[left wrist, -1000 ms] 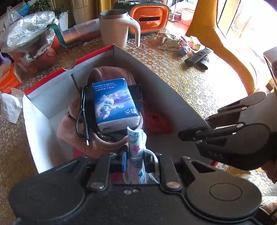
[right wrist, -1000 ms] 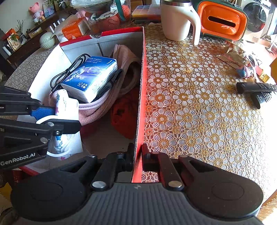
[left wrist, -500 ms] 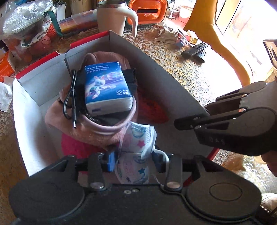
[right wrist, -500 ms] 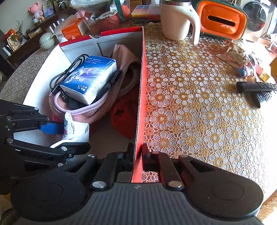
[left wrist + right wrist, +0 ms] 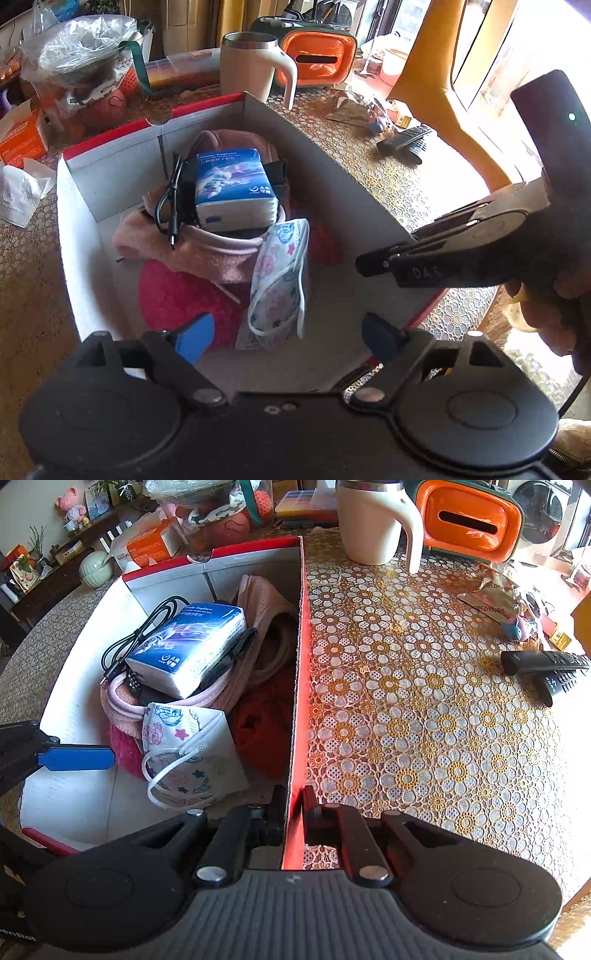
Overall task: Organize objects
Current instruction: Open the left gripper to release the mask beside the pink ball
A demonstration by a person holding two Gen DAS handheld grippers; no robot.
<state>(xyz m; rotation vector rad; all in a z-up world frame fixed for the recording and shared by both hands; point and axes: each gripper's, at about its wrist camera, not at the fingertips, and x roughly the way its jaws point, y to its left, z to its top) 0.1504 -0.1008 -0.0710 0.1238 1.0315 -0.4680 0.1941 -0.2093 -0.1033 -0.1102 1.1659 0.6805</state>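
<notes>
Lace-covered table bears box, mug, remotes

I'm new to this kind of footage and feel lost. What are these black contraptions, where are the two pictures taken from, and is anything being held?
A person holds a two-finger tool in each hand, each with a camera looking along its fingers. In the left view, the left tool is opening, with nothing gripped; the patterned face mask lies in the cardboard box. In the right view, the right tool is shut on the box's side wall. Also inside: a tissue pack, black cable and pink cloth. Outside: a mug and remotes.
</notes>
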